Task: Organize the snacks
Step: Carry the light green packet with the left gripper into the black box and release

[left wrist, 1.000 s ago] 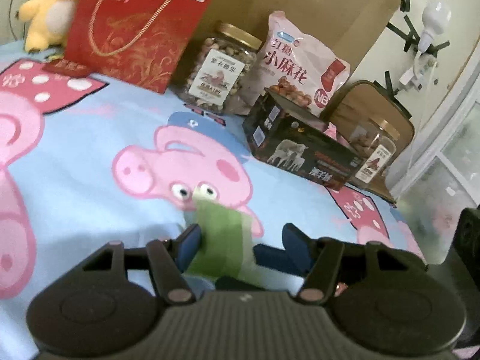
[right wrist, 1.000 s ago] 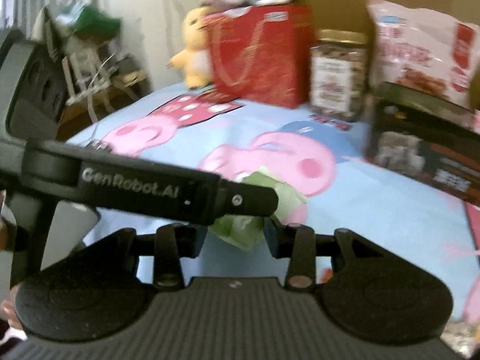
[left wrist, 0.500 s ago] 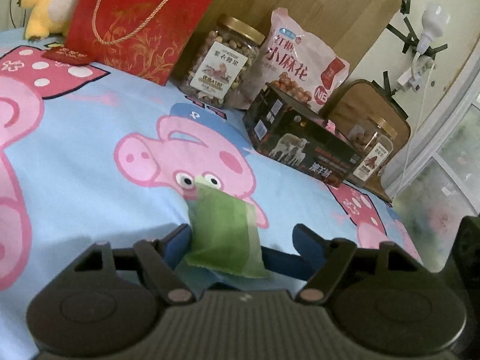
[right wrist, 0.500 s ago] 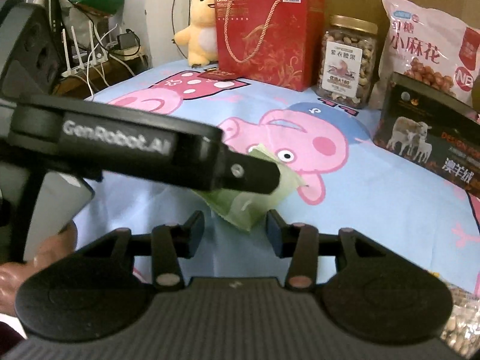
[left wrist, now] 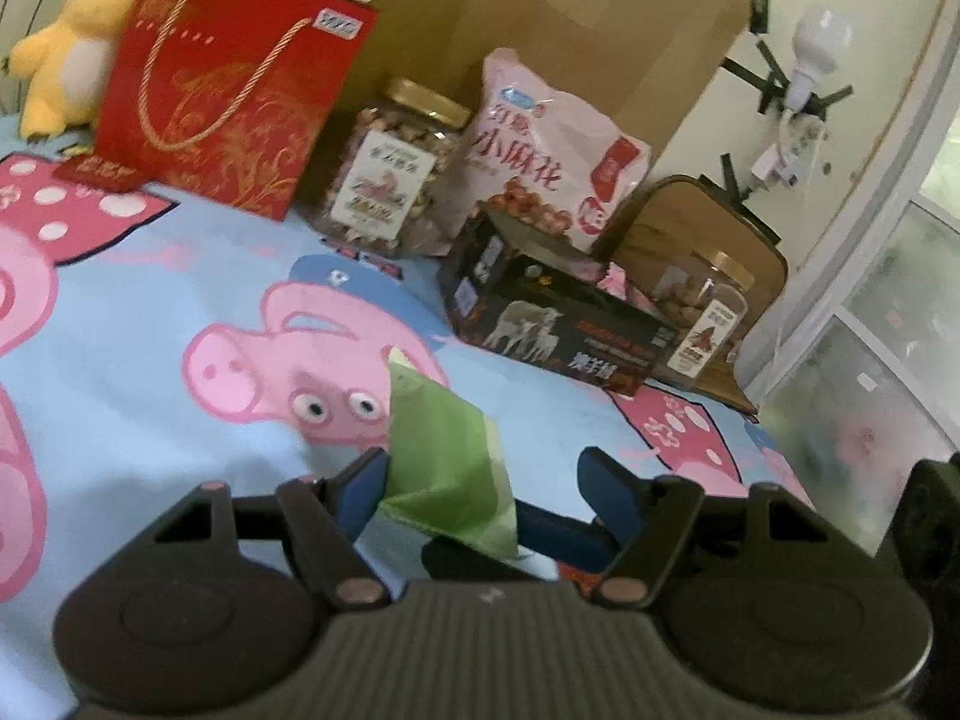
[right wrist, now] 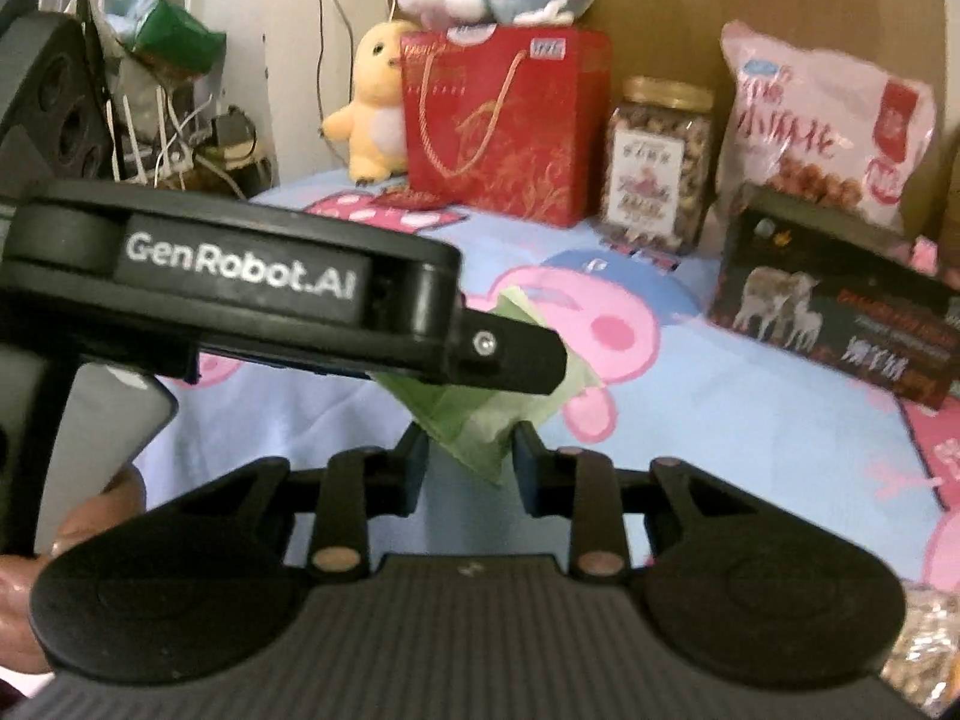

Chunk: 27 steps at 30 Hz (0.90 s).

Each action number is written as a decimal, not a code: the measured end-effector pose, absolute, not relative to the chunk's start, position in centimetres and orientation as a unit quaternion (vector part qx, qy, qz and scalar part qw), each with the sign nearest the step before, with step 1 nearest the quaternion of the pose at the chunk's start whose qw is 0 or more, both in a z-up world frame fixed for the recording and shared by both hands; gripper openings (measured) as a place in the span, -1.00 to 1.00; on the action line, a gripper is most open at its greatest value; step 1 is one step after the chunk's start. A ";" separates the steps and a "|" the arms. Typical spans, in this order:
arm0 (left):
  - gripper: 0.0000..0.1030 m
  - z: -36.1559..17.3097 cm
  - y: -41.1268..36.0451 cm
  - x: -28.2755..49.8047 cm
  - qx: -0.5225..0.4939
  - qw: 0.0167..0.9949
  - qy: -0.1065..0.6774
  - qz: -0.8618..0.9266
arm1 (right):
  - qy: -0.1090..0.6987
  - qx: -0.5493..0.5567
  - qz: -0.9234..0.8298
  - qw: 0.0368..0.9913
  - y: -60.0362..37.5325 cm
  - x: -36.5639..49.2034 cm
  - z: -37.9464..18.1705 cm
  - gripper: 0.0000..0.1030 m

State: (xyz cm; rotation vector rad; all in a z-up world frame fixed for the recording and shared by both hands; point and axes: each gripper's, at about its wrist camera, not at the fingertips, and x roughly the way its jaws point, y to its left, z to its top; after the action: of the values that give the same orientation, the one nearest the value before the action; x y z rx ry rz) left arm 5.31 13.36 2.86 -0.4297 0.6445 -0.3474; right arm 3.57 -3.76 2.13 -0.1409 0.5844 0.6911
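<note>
- Found left tongs (left wrist: 485,471) set wider than a second ago, with the jaws closing again at this moment.
- Found green packet (left wrist: 441,459) between them, against one blue pad (left wrist: 360,489) only and apart from the other; no grip confirmed on this side.
- Found right tongs (right wrist: 471,447) narrower than before and closing, pads pressed on the packet's lower corner (right wrist: 474,438).
- Observed packet held off the bed (left wrist: 120,372), tilted, one corner up.
- Observed left tongs' body crossing the right wrist view, its finger (right wrist: 516,354) over the packet.
- Logged along the far edge: red bag (left wrist: 222,96), jar (left wrist: 393,165), pink bag (left wrist: 552,162), black box (left wrist: 558,330).
- Logged hand (right wrist: 24,600) at the lower left edge.
</note>
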 end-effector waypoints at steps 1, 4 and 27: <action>0.36 3.0 13.1 5.3 -0.207 0.912 0.312 -0.170 | 0.276 -0.067 0.331 0.900 -4.0 3.4 2.3 -0.35; 0.36 3.3 12.5 5.5 -0.202 0.912 0.313 -0.174 | 0.268 -0.063 0.326 0.904 -4.7 3.3 2.5 -0.35; 0.36 9.5 2.6 14.4 -0.110 0.927 0.272 -0.234 | 0.204 -0.017 0.248 0.947 -11.9 9.9 6.6 -0.35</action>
State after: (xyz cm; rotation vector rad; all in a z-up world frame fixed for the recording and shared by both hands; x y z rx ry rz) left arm 14.43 2.62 9.52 -0.2263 0.5581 -0.4792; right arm 9.86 -11.94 6.59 -0.0346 0.4149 0.5047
